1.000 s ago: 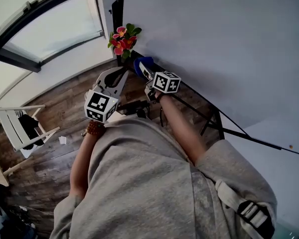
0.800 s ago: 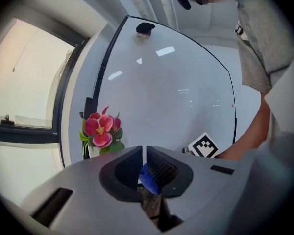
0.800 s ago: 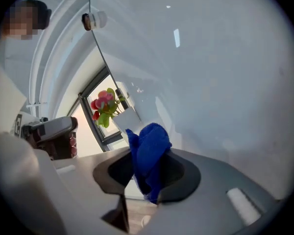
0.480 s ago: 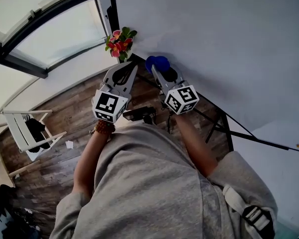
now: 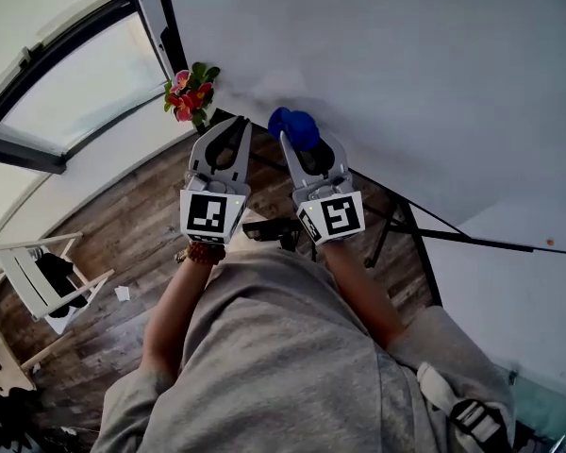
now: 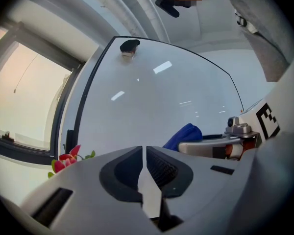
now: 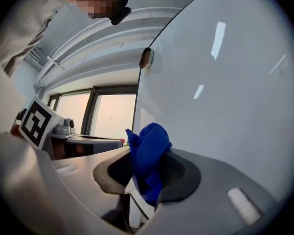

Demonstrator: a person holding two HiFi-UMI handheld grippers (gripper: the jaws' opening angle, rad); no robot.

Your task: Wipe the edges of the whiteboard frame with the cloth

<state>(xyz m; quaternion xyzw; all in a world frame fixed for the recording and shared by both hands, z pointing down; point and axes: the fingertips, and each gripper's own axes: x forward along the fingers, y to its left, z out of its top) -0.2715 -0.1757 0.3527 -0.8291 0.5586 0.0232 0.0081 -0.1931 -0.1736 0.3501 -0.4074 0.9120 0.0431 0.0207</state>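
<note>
The left tongs (image 5: 232, 126) are clenched shut on nothing, their ribbed dark pads pressed together at centre frame. The right tongs (image 5: 298, 142), just beside them, are clamped on a bunched blue cloth (image 5: 294, 125) of soft, nubby weave that bulges out above the tips. The cloth sits at upper centre of the head view, close against the smooth, glossy whiteboard (image 5: 406, 64) near its lower edge, whose thin dark frame (image 5: 167, 17) runs up the upper left.
</note>
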